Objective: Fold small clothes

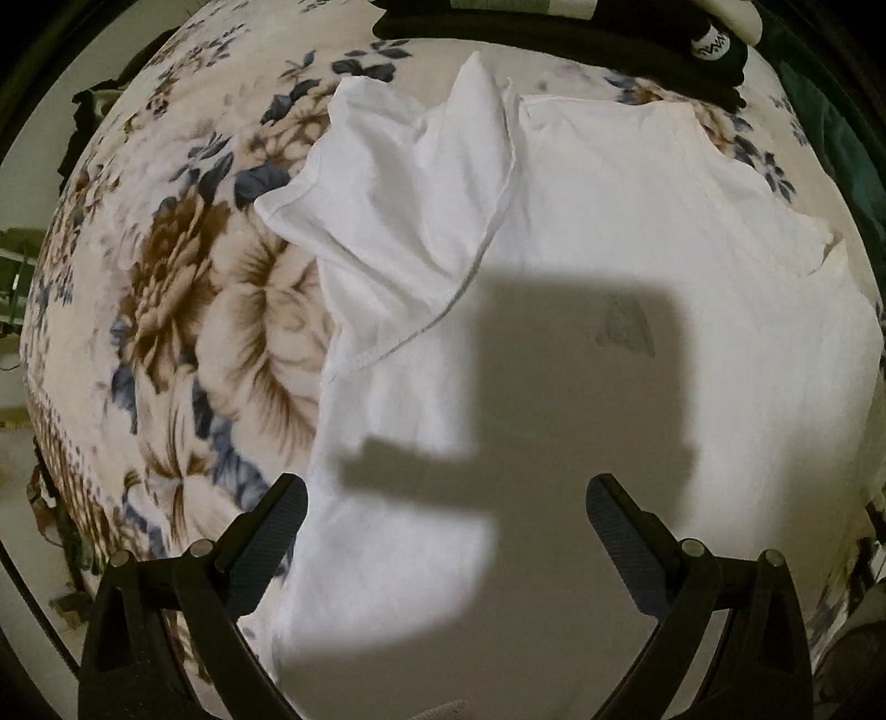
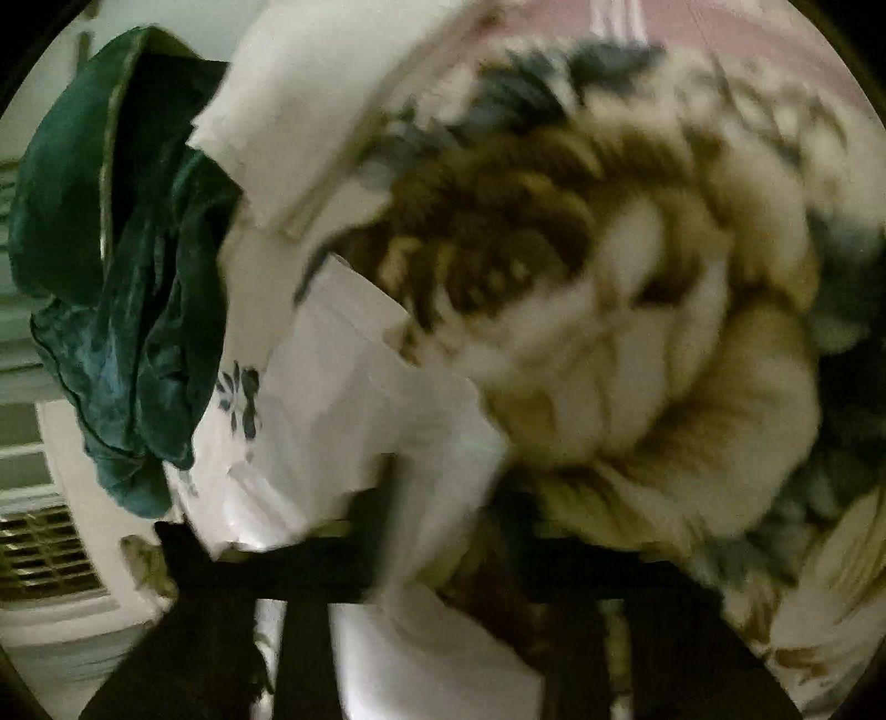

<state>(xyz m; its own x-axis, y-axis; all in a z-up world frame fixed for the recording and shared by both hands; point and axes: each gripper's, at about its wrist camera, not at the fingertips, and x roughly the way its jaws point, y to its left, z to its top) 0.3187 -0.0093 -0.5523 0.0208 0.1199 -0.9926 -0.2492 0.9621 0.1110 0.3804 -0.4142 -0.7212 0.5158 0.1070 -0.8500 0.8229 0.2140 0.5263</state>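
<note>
A white T-shirt lies spread on a floral blanket, with its left sleeve folded in over the body. My left gripper is open and empty, hovering above the shirt's lower part and casting a shadow on it. In the right wrist view the picture is blurred by motion. My right gripper appears shut on a fold of the white shirt, with cloth bunched between the dark fingers above the blanket.
Folded black clothing with a white label lies at the far edge of the blanket. Dark green cloth hangs at the left of the right wrist view, beside a white appliance with a vent.
</note>
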